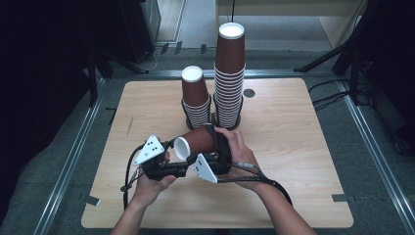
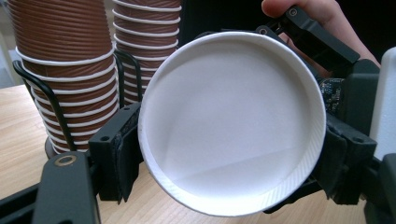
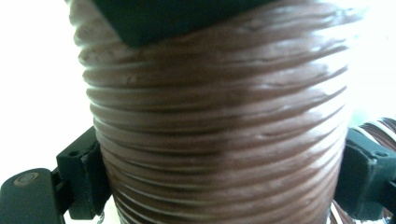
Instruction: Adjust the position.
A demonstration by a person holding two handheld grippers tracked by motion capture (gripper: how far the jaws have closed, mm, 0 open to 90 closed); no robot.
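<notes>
With both grippers' jaws clamped on the ribbed brown paper cup [image 1: 195, 141], I next separate nested cups.

Standing upright side by side at wooden table's [image 1: 293, 147] far edge: short cup stack [image 1: 195, 98], tall cup stack [image 1: 230, 73], both sitting in black wire holders [image 2: 56, 107].

A pale wooden tabletop [image 1: 293, 147] on grey carpet [image 1: 381, 161] — dark tripod legs [image 1: 328, 56] behind, dim surroundings.
</notes>
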